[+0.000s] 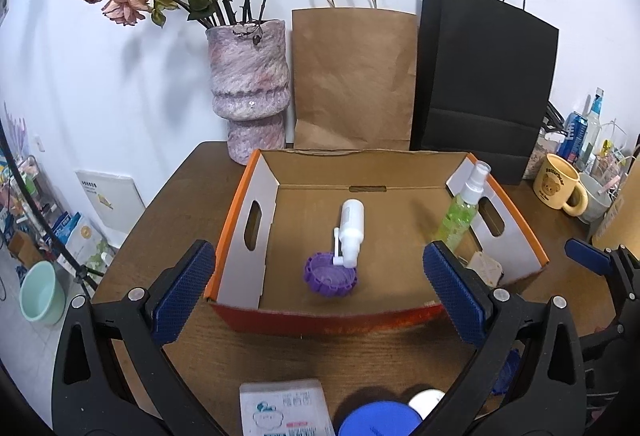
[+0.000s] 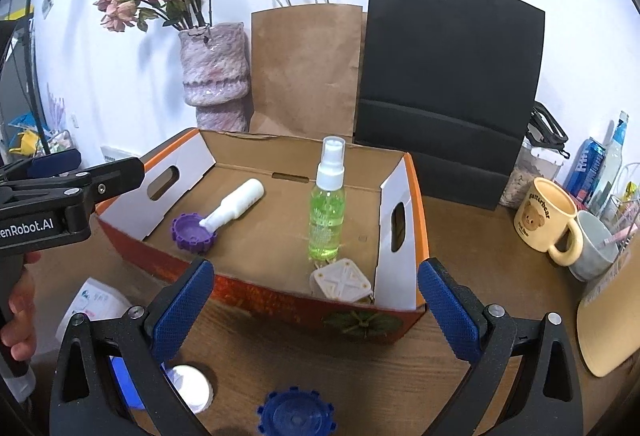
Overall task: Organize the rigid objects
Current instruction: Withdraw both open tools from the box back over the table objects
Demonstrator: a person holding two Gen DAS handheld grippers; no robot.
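Both grippers hang open and empty over the wooden surface (image 1: 280, 352): left gripper (image 1: 320, 292), right gripper (image 2: 316, 310). Nearest, at 6 o'clock in the right wrist view, lies a blue gear-shaped piece (image 2: 295, 412), rigid and light by its look; pinch it across the toothed rim. Beyond, the cardboard box (image 2: 280, 302) holds a purple gear (image 2: 194, 232), a fallen white bottle (image 2: 240, 204) and, at 12 o'clock, an upright green spray bottle (image 2: 327, 209), tall, likely tippy.

Matt cardboard box (image 2: 280, 256); glossy clear plastic spray bottle (image 2: 327, 211); dark wood-grain table (image 2: 472, 248); textured blue gripper pads (image 2: 182, 310)
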